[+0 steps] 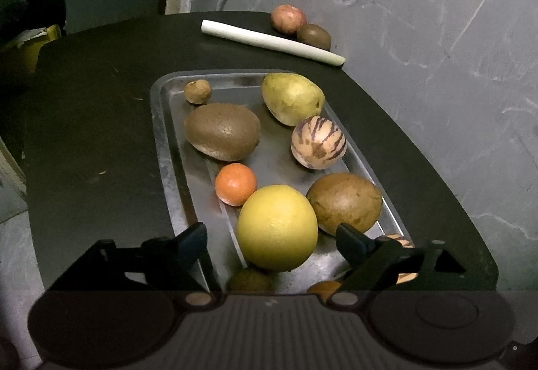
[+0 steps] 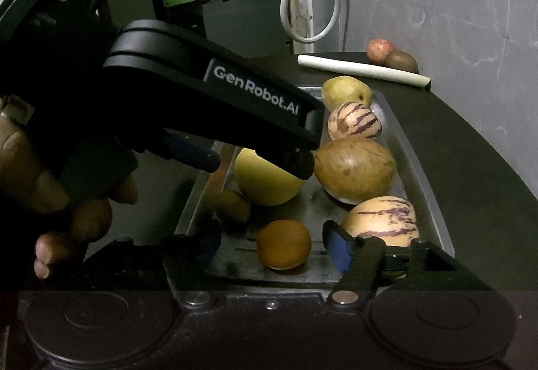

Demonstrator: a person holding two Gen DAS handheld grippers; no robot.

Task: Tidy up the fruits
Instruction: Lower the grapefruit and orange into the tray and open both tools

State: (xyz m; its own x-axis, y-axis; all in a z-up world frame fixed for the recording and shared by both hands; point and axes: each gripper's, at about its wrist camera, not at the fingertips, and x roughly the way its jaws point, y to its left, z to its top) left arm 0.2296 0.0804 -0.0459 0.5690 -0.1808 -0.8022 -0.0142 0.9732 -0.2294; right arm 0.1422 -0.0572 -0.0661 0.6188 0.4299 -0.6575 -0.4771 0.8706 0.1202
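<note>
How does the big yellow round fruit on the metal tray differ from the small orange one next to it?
The large yellow round citrus fruit is much bigger than the small orange tangerine-like fruit. The yellow one is pale yellow; the small one is deep orange. The yellow one sits between the open fingers of the left hand-held gripper, while the orange one lies just beyond them. Both are round, smooth-skinned, and rest on the shiny metal tray.
</note>
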